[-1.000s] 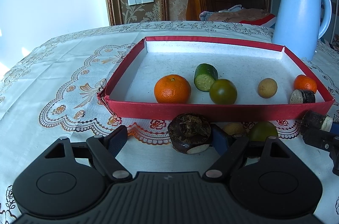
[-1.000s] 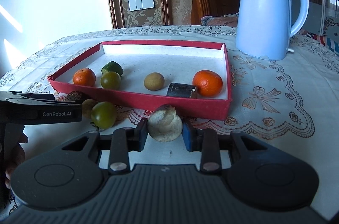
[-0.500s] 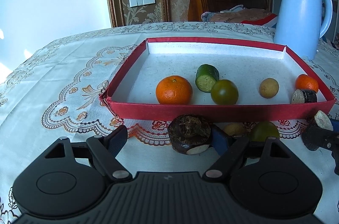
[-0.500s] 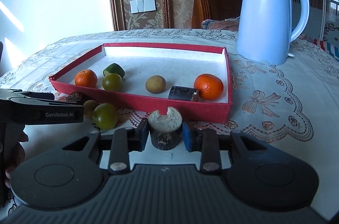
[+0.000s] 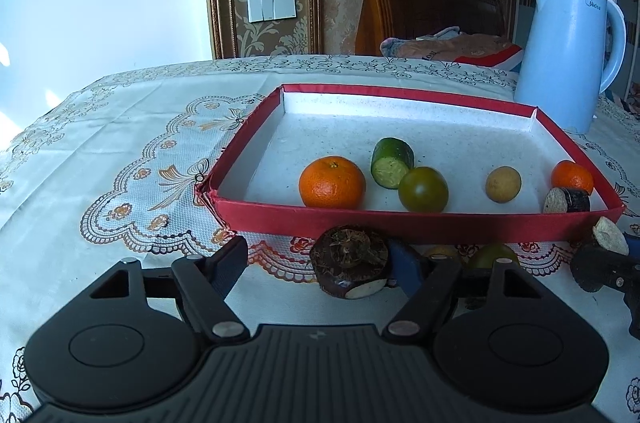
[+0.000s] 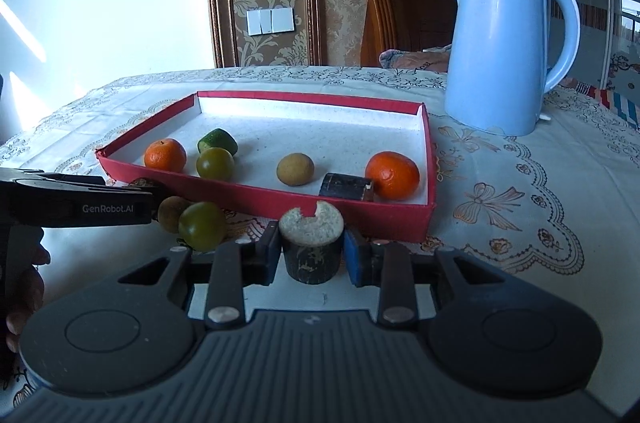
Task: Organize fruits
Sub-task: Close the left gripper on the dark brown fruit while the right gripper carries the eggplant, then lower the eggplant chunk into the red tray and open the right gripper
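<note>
the right gripper (image 6: 311,250) is pinching a short dark sugarcane piece (image 6: 313,246) upright, pale cut end up, just before the near wall of the red tray (image 6: 256,197). the left gripper (image 5: 316,263) is standing spread, its jaws just closing – a dark water chestnut (image 5: 350,261) is lying against the blue right pad only, on the tablecloth (image 5: 120,151). inside the tray are lying two mandarins, a cucumber piece (image 5: 392,161), a green tomato (image 5: 423,189), a longan (image 5: 503,184) and another cane piece – a second green tomato (image 6: 202,225) is waiting outside.

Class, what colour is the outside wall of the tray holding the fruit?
Red; the tray is white inside. The right wrist view shows it best.
</note>
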`<state>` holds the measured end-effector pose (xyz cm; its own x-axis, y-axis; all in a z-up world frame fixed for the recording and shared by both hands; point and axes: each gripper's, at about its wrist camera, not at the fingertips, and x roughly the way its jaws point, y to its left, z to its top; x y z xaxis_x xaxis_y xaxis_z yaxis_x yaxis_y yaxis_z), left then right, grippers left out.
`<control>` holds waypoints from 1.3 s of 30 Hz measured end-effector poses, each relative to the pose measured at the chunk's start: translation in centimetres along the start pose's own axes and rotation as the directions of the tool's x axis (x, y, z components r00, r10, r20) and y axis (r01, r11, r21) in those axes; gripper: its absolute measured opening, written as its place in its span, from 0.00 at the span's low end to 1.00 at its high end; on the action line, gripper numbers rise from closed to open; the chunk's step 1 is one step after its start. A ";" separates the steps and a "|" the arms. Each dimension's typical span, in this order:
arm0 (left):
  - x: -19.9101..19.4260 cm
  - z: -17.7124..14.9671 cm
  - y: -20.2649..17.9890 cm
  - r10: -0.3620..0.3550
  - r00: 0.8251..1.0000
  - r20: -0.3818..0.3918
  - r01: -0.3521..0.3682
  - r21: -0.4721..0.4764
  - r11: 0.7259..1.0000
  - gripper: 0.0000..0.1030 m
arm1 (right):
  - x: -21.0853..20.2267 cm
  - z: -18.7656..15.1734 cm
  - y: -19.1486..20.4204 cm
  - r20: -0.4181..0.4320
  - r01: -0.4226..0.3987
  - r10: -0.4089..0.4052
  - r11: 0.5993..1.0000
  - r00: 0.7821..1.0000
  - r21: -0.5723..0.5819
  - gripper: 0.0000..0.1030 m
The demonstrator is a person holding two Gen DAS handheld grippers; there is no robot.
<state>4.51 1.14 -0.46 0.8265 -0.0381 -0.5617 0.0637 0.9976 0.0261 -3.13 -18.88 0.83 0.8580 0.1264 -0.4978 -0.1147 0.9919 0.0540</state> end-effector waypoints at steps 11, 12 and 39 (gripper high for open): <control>-0.8 0.0 0.3 -0.003 0.999 0.038 0.003 -0.013 1.000 0.57 | -0.5 0.4 -0.1 0.022 -0.040 0.041 0.999 0.999 -0.009 0.30; -0.7 0.0 0.4 -0.003 0.999 0.036 0.004 -0.017 1.000 0.56 | -0.5 0.7 -0.1 0.027 -0.044 0.045 0.999 0.999 -0.010 0.30; 0.6 4.9 -2.3 0.022 0.994 0.111 -0.026 0.036 0.999 0.45 | 6.9 6.3 -1.1 -0.036 -0.005 0.003 0.998 0.999 -0.055 0.30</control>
<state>7.60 -1.47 3.17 0.8847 -0.0220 -0.4656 0.0618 0.9956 0.0703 6.05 -19.07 2.77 0.8392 0.1287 -0.5283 -0.1463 0.9892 0.0086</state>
